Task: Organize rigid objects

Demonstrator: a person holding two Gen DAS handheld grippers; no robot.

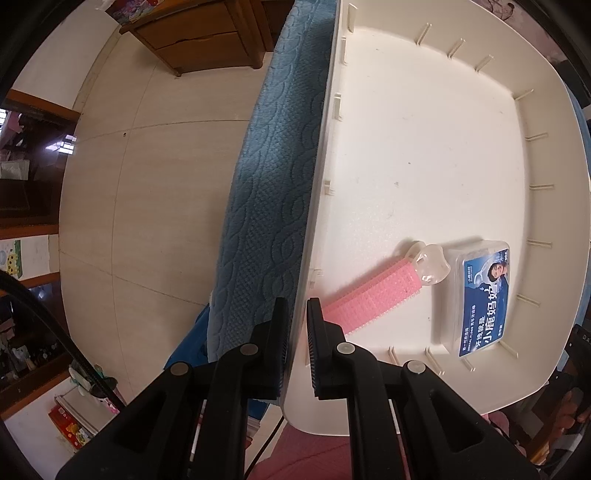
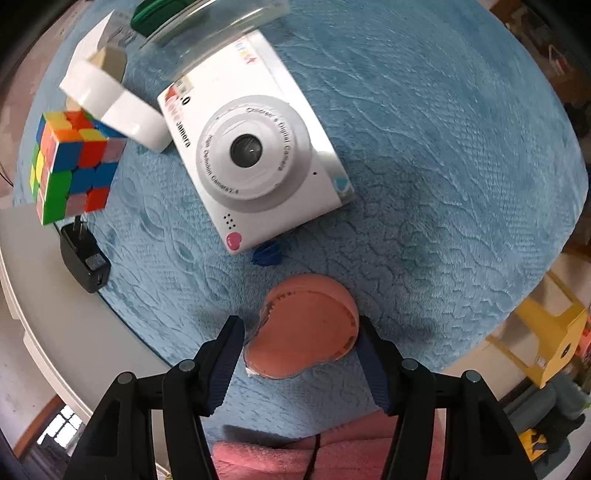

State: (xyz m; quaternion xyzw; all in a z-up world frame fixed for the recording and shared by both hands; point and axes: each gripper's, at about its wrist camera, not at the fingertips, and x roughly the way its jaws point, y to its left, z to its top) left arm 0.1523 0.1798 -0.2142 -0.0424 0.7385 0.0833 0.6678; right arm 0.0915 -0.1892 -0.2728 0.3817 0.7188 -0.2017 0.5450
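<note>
My left gripper (image 1: 297, 308) points straight down and is shut on the near side wall of a white plastic tray (image 1: 424, 147). In the tray lie a pink bristled bar with a clear heart-shaped end (image 1: 373, 295) and a clear floss-pick box with a blue label (image 1: 480, 295). My right gripper (image 2: 300, 325) hangs over the blue blanket (image 2: 443, 166), its pads against the two sides of a salmon-pink rounded disc (image 2: 306, 328). Beyond the disc lie a white toy camera (image 2: 258, 162), a Rubik's cube (image 2: 74, 158) and a black plug adapter (image 2: 83, 258).
A white curved plastic piece (image 2: 114, 107), a clear jar (image 2: 214, 33) and a small blue clip (image 2: 266, 254) also sit on the blanket. The tray's rim (image 2: 55, 295) borders the blanket on the left. A wooden cabinet (image 1: 199, 33) and a yellow stool (image 2: 554, 332) stand on the floor.
</note>
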